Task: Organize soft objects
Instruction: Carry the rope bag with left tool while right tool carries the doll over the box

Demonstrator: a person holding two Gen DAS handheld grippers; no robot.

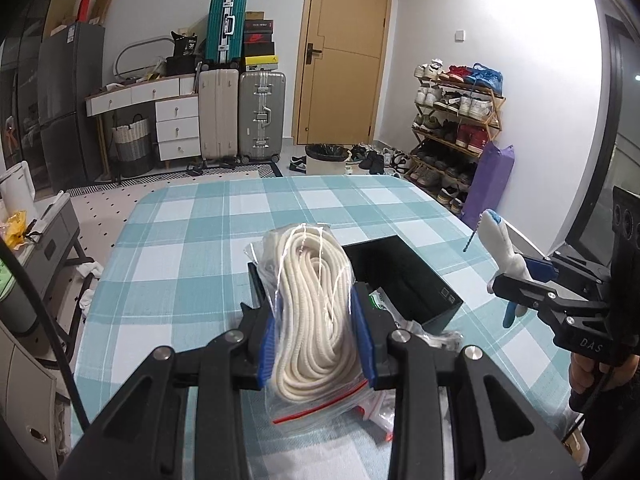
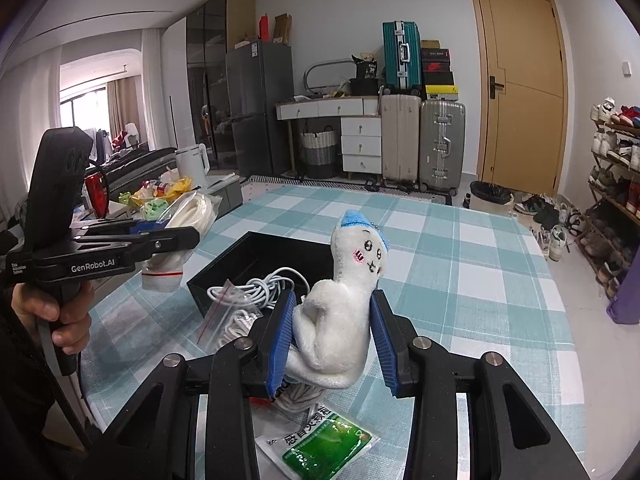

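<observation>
From my left wrist view, the left gripper [image 1: 316, 340] is clamped on a clear zip bag of white rope [image 1: 316, 304], held above the checked tablecloth [image 1: 192, 248], with the black box [image 1: 404, 276] just beyond it. The bag is slick; I judge it could slide out through the pads. From my right wrist view, the right gripper [image 2: 332, 340] squeezes a white plush toy [image 2: 340, 308] by its body, over the box where a white cable [image 2: 260, 288] lies. Both loads share one box, so the grippers could collide.
</observation>
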